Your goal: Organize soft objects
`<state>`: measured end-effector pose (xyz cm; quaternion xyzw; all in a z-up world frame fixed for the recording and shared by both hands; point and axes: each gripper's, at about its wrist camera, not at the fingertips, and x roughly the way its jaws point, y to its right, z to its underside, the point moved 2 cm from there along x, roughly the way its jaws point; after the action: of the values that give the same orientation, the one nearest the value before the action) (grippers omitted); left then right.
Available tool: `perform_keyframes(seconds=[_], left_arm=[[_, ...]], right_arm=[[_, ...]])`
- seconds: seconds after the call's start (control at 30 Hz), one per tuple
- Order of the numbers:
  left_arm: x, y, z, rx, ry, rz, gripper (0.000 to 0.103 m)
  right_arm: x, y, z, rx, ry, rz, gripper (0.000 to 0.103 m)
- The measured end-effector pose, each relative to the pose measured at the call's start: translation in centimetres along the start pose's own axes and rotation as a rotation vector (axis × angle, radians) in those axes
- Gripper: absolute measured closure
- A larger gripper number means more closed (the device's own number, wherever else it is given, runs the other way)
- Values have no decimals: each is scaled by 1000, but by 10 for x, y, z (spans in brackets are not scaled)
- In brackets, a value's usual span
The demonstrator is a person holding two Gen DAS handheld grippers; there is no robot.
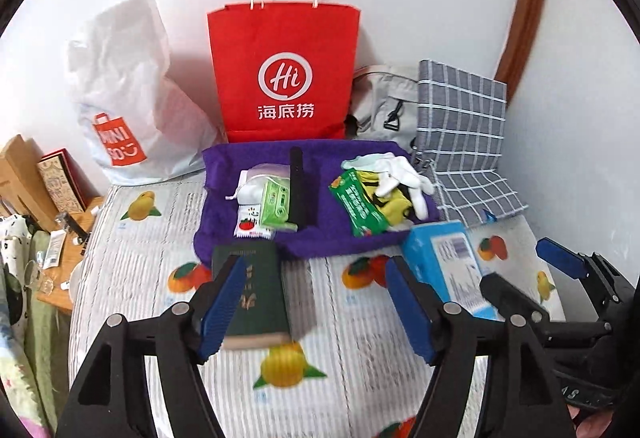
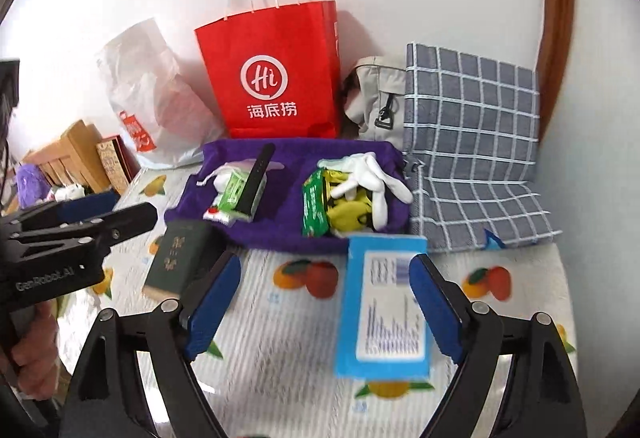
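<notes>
We see our left gripper (image 1: 316, 302) and right gripper (image 2: 324, 302): black angular frames, silver round screws at the joints, ribbed blue pads (image 2: 212, 306) on the fingers. White "GenRobot.AI" lettering runs along the left one's side.

Left gripper (image 1: 316, 302) and right gripper (image 2: 326, 302), jaws apart, seemingly empty.

Fruit-print bed (image 2: 280, 338), purple cloth (image 2: 280, 234), books (image 2: 182, 258)

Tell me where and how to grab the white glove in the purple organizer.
Take the white glove at its bunched palm, coming down from above with open tongs. It lies limp on top of the yellow cloth in the purple organizer's right compartment; the splayed fingers would probably slip.
</notes>
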<state>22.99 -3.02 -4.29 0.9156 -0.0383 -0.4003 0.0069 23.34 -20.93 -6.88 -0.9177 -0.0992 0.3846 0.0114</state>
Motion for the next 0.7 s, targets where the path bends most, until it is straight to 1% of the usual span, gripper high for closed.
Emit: perform_keyframes(seconds=[0.07,0.13,0.23,0.33,0.47,0.57,0.63,0.7], left_arm=[[-17,3,11,-10,23,-5,25],[-31,6,23,-18,35,-8,24],[-48,13,39,-13,44,-7,24],[-63,16,52,-20,54,-13,21],[-86,17,72,-18,81,-65,13],[-101,15,89,-25,93,-99,13],[-109,14,99,-35,95,-95,13],[-115,14,107,-43,93,-69,13]], right_arm=[[-17,-4,12,-8,15,11,5],[-32,-7,24,-14,28,22,1],[-51,-9,38,-21,35,55,0],[-68,-7,52,1,33,62,0],[-90,-6,69,39,42,46,0],[-106,-8,83,42,48,60,0],[-115,-8,92,47,48,72,0],[-123,-8,98,53,53,84,0]])
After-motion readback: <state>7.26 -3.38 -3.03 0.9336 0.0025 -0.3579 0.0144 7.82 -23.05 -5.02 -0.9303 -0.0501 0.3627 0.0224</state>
